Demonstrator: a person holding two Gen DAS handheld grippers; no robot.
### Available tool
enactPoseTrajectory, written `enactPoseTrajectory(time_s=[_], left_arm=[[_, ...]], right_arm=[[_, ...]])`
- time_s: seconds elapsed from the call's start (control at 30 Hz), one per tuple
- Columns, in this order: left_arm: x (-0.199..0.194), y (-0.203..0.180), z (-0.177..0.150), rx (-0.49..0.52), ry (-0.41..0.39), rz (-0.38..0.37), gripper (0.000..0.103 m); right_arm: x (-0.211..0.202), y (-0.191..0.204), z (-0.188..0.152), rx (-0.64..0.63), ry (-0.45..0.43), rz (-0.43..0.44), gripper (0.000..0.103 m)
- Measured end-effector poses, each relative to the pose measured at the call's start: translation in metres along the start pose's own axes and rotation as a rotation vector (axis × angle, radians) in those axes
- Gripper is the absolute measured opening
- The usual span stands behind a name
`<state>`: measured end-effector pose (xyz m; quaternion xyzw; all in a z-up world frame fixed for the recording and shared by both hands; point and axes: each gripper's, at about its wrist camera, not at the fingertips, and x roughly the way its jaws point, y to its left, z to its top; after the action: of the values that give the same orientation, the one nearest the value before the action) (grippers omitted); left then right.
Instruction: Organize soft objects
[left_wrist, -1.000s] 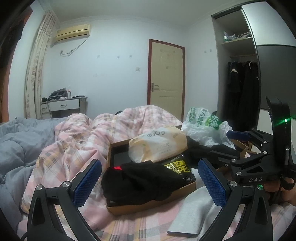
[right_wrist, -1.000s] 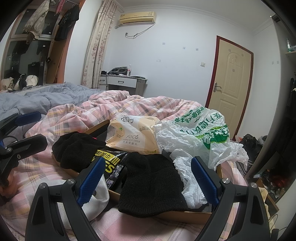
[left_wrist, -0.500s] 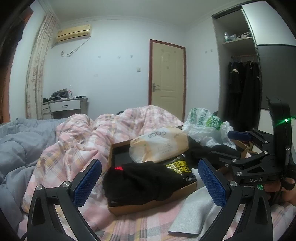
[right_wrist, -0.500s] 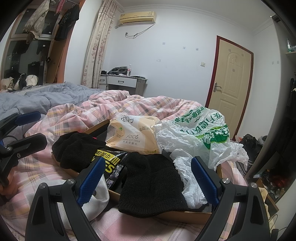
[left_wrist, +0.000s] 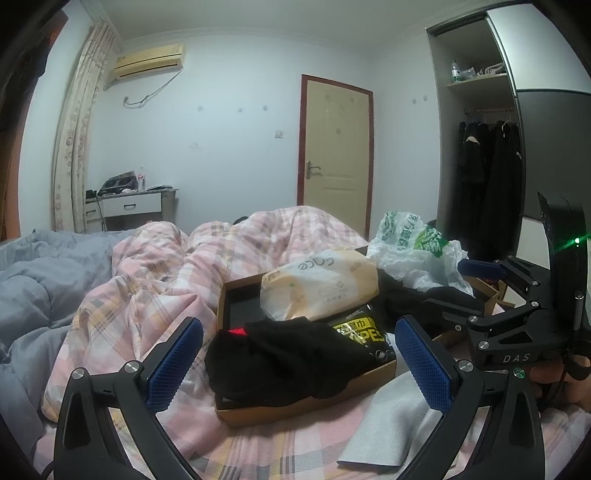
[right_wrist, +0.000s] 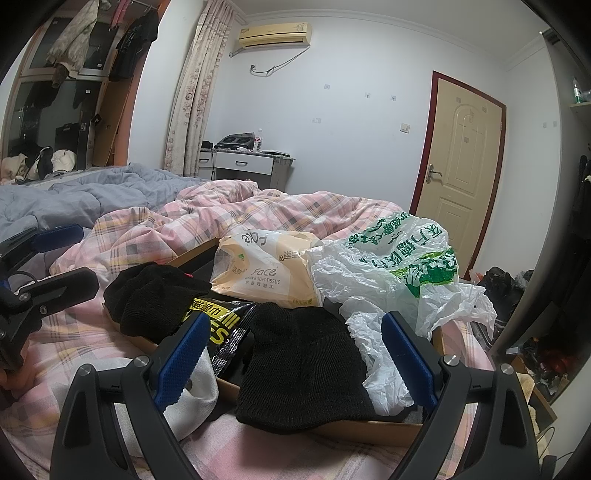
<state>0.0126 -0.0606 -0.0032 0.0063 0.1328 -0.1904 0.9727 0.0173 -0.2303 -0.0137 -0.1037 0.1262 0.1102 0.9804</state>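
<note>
A shallow brown cardboard box sits on the bed, on the pink plaid quilt, and it is crowded. At the box's near left corner lies a bunched black knit garment, spilling a little over the cardboard rim. Behind it rests a beige plastic pack of face tissues, and between the two a black and yellow packet of wipes lies flat. A second black knit piece, hat-shaped, drapes over the box's near edge on the right side. A crumpled white plastic bag with green print fills the far right corner. A pale grey folded cloth lies on the quilt just outside the box's front edge; whether it touches the cardboard is hard to say from here.

The left tool hangs low in front of the box, blue pads spread wide, nothing between them. The right tool hovers over the hat-shaped piece, its fingers likewise wide apart and empty, the knit showing between them but ungripped. A grey duvet is heaped toward the far left side of the bed.
</note>
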Motion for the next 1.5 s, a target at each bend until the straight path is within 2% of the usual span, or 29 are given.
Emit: enactPoseTrajectory(time_s=[0.3,0.73,1.07,1.13,1.37,1.5], left_arm=[[-0.002,-0.002,0.000,0.013,-0.011,0.021,0.103],[-0.004,-0.012,0.000,0.042,-0.013,0.014,0.103],[-0.004,-0.005,0.001,0.012,-0.008,0.012,0.103],[-0.003,0.000,0.001,-0.001,0.024,-0.031,0.103],[0.003,0.005,-0.004,-0.029,0.217,-0.305,0.103],[0.011,-0.001,-0.011,-0.026,0.275,-0.362,0.103]], right_arm=[[0.000,0.000,0.000,0.000,0.000,0.000,0.093],[0.000,0.000,0.000,0.000,0.000,0.000,0.093],[-0.001,0.000,0.000,0.001,0.000,0.000,0.093],[-0.001,0.000,0.000,0.001,-0.001,0.000,0.093],[-0.001,0.000,0.000,0.004,-0.002,0.001,0.093],[-0.001,0.000,0.000,0.006,-0.003,0.002,0.093]])
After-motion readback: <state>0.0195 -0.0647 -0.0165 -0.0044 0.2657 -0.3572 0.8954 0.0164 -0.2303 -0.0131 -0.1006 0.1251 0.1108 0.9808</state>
